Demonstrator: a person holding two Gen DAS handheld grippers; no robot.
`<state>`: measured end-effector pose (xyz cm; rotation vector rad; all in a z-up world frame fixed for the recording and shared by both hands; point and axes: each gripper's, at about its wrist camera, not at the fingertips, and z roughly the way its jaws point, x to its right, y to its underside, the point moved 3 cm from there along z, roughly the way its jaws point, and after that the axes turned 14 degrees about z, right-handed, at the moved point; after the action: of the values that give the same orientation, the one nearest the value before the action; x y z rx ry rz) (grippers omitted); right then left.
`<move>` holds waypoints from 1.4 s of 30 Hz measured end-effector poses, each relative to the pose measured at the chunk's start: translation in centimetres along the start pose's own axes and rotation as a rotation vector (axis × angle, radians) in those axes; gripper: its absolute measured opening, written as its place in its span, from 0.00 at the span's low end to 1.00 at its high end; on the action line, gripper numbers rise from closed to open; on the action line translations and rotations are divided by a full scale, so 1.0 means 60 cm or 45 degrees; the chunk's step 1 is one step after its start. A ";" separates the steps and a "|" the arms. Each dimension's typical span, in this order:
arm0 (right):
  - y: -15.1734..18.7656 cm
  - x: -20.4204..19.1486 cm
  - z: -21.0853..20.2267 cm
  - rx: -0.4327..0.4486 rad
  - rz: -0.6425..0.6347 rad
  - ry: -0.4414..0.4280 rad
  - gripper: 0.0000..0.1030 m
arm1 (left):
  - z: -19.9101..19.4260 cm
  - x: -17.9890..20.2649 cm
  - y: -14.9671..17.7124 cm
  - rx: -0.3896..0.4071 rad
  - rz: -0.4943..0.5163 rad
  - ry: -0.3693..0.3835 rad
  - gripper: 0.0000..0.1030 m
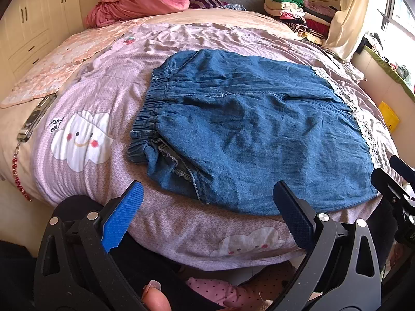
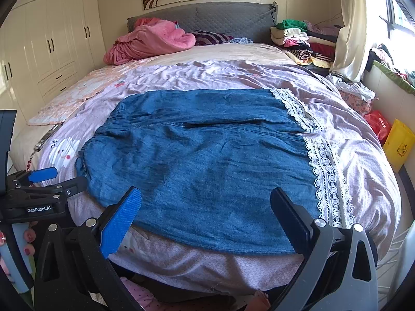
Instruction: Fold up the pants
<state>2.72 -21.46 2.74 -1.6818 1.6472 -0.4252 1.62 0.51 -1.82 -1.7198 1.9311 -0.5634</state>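
My left gripper (image 1: 207, 217) and right gripper (image 2: 205, 223) both hang released at the bed's near edge, bare quilt (image 2: 207, 267) beneath them. The denim pants (image 2: 202, 163) lie flat mid-bed, long axis crosswise: elastic waistband (image 1: 149, 119) left, lace hems (image 2: 326, 176) right.

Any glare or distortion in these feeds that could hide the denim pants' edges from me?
Left wrist view: fisheye bows the bed, the pants stay sharp and evenly lit, window glare sits only at the far right. Right wrist view: the window is blown out top right, lace hems stay readable, and the near edge curves with the lens.
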 end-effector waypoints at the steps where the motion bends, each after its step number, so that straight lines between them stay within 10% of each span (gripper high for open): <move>1: 0.000 -0.001 0.001 0.000 0.001 0.001 0.96 | -0.001 -0.001 -0.001 0.001 0.002 -0.001 0.91; 28: -0.014 -0.002 0.022 -0.028 0.000 -0.003 0.96 | 0.012 -0.009 -0.020 -0.005 -0.001 -0.004 0.91; 42: -0.180 -0.042 0.153 -0.107 -0.101 -0.149 0.96 | 0.097 -0.109 -0.124 -0.015 -0.035 -0.032 0.91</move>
<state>16.46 -17.56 4.65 -1.8038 1.5362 -0.2938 11.57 6.21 -1.42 -1.7553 1.8997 -0.5392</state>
